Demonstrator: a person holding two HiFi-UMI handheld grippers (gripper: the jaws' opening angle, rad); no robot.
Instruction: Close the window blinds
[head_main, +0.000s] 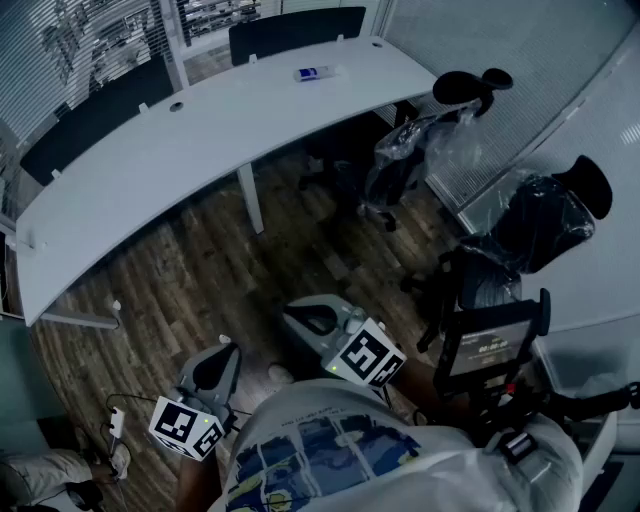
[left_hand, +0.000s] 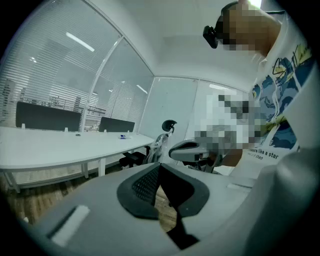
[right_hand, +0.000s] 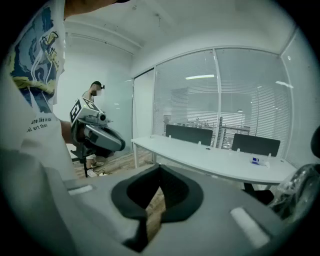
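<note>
grey right tongs (right_hand: 159, 170), shut, face curved, seemingly glossy white desk (right_hand: 215, 161).

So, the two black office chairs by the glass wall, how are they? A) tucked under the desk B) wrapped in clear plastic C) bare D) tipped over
B: the farther chair and the nearer chair both stand upright, clear of the desk, under crinkled clear plastic.
</note>
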